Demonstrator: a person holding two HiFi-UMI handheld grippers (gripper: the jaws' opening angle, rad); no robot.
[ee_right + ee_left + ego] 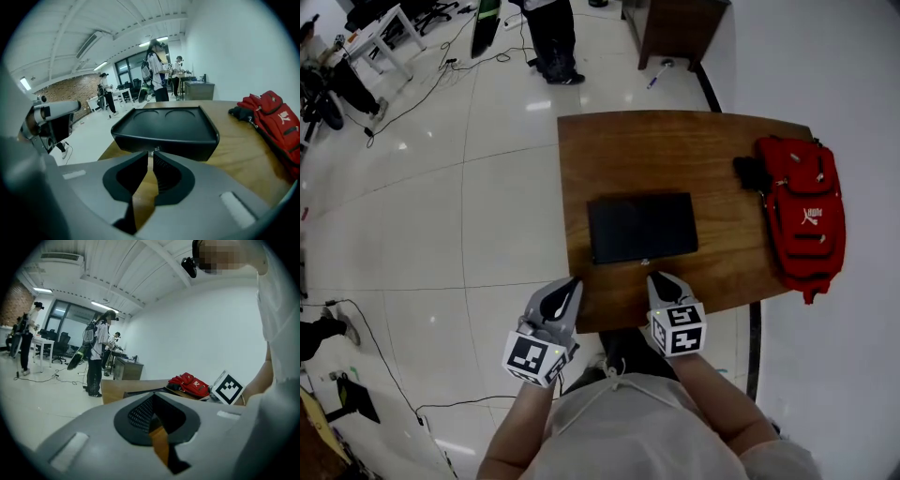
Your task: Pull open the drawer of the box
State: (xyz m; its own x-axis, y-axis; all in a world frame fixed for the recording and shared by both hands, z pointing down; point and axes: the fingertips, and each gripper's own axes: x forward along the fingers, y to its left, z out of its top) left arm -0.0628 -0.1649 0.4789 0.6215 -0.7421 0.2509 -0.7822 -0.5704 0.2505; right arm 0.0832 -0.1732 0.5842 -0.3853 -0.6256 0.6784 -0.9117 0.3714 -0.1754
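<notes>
So here's the flat black plastic box (642, 227), sitting about mid-way across the brown wooden table (675, 150), long side facing me. There's a red backpack (806, 216) off at its 3 o'clock, well apart from it.

My guess on handling: it looks like a thin, stiff plastic shell, so probably light, and the smooth table won't give it much grip. If I just yank, I reckon the whole box slides toward me instead of the drawer coming out. The only thing I can see to grab is the tiny pale pull tab (645, 262) in the middle of the front face. It's small and likely slippery, so it wants a square pinch right at its root and a slow, straight pull toward 6 o'clock.

My right gripper (659, 278) is at the near table edge with the tab just beyond its tips, around 11 o'clock, close but not touching. Its jaws are pretty much together with nothing in them, so they'd need to part first. My left gripper (572, 283) hangs at the right one's 9 o'clock, also closed and empty, with the box up at its 1 o'clock — I'd probably use it to brace the box.
</notes>
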